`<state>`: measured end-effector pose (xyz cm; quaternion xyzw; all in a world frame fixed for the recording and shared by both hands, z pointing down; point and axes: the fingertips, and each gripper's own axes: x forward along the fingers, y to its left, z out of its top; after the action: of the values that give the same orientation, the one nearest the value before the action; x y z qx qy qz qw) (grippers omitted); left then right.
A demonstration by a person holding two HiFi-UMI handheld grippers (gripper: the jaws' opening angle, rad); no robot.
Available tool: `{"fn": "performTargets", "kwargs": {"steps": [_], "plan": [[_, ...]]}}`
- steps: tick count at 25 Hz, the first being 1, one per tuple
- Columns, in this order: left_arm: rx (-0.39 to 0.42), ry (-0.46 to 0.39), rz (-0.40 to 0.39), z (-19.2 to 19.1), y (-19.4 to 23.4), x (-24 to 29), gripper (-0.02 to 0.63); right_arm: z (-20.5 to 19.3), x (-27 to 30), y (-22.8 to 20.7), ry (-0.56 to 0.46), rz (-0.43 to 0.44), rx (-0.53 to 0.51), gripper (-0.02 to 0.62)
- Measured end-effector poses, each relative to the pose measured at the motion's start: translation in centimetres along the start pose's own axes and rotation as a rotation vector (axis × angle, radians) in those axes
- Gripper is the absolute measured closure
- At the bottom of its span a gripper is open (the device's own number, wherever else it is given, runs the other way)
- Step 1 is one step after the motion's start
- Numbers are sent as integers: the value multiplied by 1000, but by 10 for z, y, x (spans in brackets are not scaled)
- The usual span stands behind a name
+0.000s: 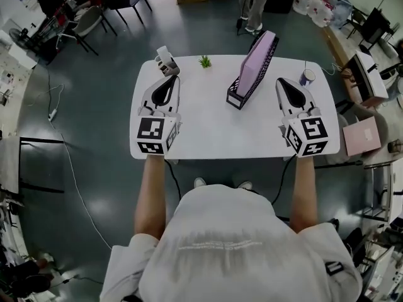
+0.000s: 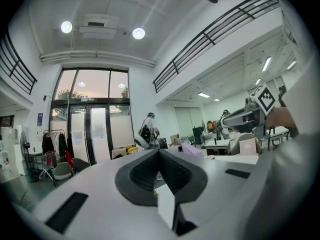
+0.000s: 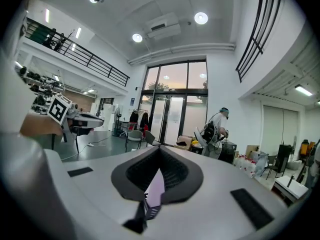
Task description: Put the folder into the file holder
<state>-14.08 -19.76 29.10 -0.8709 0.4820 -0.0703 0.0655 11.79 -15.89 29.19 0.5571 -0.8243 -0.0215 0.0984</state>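
Note:
A lilac folder [image 1: 257, 59] stands inside the black mesh file holder [image 1: 238, 97] at the middle of the white table [image 1: 214, 137], leaning toward the back right. My left gripper [image 1: 170, 79] hovers over the table's left part, well apart from the holder, jaws shut and empty. To the right of the holder my right gripper [image 1: 281, 81] is also shut with nothing in it. In the left gripper view the gripper [image 2: 159, 151] is shut. In the right gripper view the gripper [image 3: 160, 149] is shut, and the folder [image 3: 156, 188] shows below through the gap under the pads.
A small green plant [image 1: 204, 61] and a white device [image 1: 166, 59] sit at the table's back edge. A cup [image 1: 307, 76] stands at the back right. A pink box [image 1: 361, 136] lies on a surface to the right. Chairs and a standing person are behind the table.

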Motion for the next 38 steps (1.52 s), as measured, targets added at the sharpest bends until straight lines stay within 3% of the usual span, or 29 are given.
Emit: {"fn": "performTargets", "kwargs": {"steps": [16,38], "plan": [[26,4,-2,4,30,-40,591,11,26,61,13,48,-34,571],[4,9,-14,4,24,-36,591,8,27,59,23,48,-36,571]]}}
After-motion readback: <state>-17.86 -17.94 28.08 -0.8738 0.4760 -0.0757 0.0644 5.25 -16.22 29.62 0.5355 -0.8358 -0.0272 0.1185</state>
